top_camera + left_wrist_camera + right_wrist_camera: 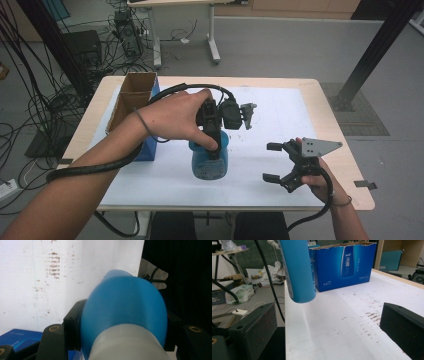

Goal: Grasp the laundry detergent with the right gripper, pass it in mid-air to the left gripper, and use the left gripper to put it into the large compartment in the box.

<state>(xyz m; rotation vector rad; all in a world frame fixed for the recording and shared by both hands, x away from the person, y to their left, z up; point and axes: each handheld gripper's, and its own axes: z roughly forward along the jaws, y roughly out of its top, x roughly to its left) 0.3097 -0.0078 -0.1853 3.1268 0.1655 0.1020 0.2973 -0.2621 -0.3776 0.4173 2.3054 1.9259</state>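
Between the left gripper's (212, 142) jaws a blue bottle (210, 160) is sitting clamped: both black pads are pressing on its sides near the top, as the left gripper view is showing, with the blue shoulder (123, 312) and a paler neck part bulging out toward the camera. Hand and gripper are coming down on it from above, so the bottle's long axis is running roughly up and down, slightly tilted. In the right gripper view its lower end (298, 272) is hanging clear of the white sheet (342, 322), so it is being held lifted, over the desk's middle toward the near edge.

Right gripper (280, 165) is standing wide open with nothing between its jaws, near the desk's near right corner, jaws pointing left toward the bottle, well apart from it. From those jaws the bottle is lying ahead and to the left, higher than the pads.

Blue box (137, 107), top open, is standing at the desk's left edge, just beside the left forearm.

Judgement: left hand is the nearer one; any handover would call for the right jaws to close across the bottle's lower body.
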